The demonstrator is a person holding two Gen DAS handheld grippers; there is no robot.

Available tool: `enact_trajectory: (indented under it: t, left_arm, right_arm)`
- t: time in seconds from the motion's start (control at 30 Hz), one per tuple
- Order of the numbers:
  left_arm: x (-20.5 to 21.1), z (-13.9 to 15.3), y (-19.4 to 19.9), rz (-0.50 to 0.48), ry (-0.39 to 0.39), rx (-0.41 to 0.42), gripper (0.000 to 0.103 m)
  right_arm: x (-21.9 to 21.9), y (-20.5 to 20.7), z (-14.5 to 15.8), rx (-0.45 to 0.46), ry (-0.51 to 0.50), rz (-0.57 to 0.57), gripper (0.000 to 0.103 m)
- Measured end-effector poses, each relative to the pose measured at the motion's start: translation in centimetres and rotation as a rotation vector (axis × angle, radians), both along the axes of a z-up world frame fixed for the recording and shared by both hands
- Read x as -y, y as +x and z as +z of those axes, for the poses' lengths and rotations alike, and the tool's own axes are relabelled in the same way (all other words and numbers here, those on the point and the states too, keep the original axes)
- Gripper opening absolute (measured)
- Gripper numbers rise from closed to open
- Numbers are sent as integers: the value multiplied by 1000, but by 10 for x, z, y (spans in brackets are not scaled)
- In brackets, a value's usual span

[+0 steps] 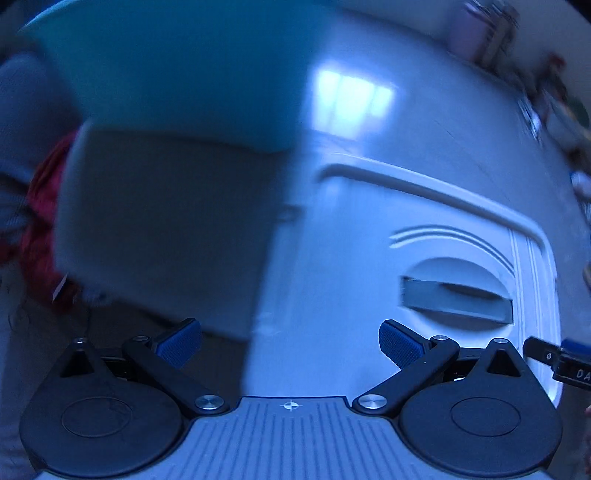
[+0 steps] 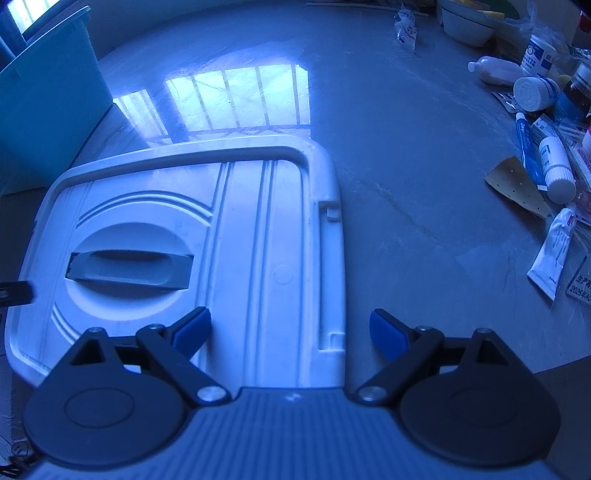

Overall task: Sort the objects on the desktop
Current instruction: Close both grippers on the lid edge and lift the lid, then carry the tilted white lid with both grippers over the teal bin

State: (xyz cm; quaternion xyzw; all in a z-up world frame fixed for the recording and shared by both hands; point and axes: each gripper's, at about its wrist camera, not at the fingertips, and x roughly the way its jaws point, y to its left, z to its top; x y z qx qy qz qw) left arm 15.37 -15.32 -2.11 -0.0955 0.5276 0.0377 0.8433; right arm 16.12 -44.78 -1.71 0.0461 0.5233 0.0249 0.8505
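A white box lid [image 2: 258, 229] with a grey recessed handle [image 2: 129, 269] lies flat on the grey table; it also shows in the left wrist view [image 1: 424, 258], blurred. My right gripper [image 2: 290, 334] is open and empty above the lid's near right edge. My left gripper [image 1: 290, 345] is open and empty above the lid's left side. A teal bin [image 2: 44, 96] stands at the far left, also large in the left wrist view [image 1: 166, 74]. The right gripper's tip [image 1: 554, 360] shows at the left view's right edge.
Small items crowd the table's right side: a white tube [image 2: 552, 254], a blue-white tube [image 2: 528, 151], white bottles [image 2: 556, 168], a tan perforated patch [image 2: 517, 184], a jar [image 2: 535, 92]. A white bowl [image 2: 467, 24] sits at the back. Red cloth [image 1: 40, 221] hangs left.
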Motion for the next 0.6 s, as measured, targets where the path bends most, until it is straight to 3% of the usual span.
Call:
enact_trajectory:
  t: [0.17, 0.33, 0.43, 0.57, 0.6]
  left_arm:
    - [-40, -14, -28, 102, -120, 14, 103]
    - [-59, -48, -41, 161, -354, 41, 102]
    - [-53, -68, -39, 168, -419, 55, 100]
    - [-52, -80, -41, 196, -579, 100, 56]
    - [-51, -80, -41, 196, -598, 106, 56]
  right_arm:
    - [-4, -2, 1, 12, -28, 17, 92]
    - [-5, -3, 2, 14, -37, 24, 92]
    - [-7, -4, 2, 16, -43, 26, 92]
    - [-9, -6, 3, 21, -47, 30, 93]
    - [-8, -7, 3, 20, -44, 29, 93]
